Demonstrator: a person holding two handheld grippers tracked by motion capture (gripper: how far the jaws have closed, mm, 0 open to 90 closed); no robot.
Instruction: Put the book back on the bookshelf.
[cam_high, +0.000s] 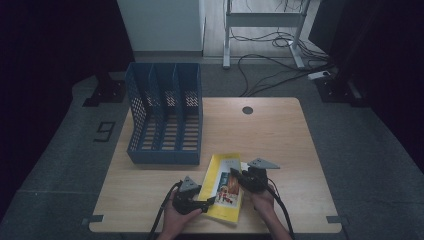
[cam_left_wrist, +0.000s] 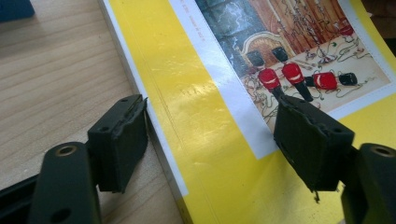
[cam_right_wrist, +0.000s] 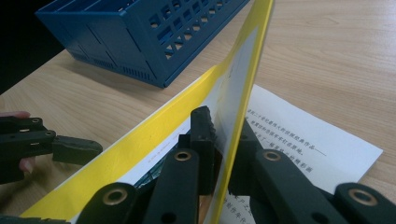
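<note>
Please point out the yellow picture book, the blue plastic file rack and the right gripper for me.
yellow picture book (cam_left_wrist: 205, 135): left gripper view, on the bare yellow cover.
blue plastic file rack (cam_high: 165, 156): high view, on its low front wall.
right gripper (cam_right_wrist: 224, 126): right gripper view, where its jaws pinch the lifted cover.

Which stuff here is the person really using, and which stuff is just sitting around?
In use:
- yellow book, front cover lifted
- right gripper, shut on the cover
- left gripper, open at the book's spine edge

Just lying about:
- blue file rack
- cables on the floor
- white desk frame
</note>
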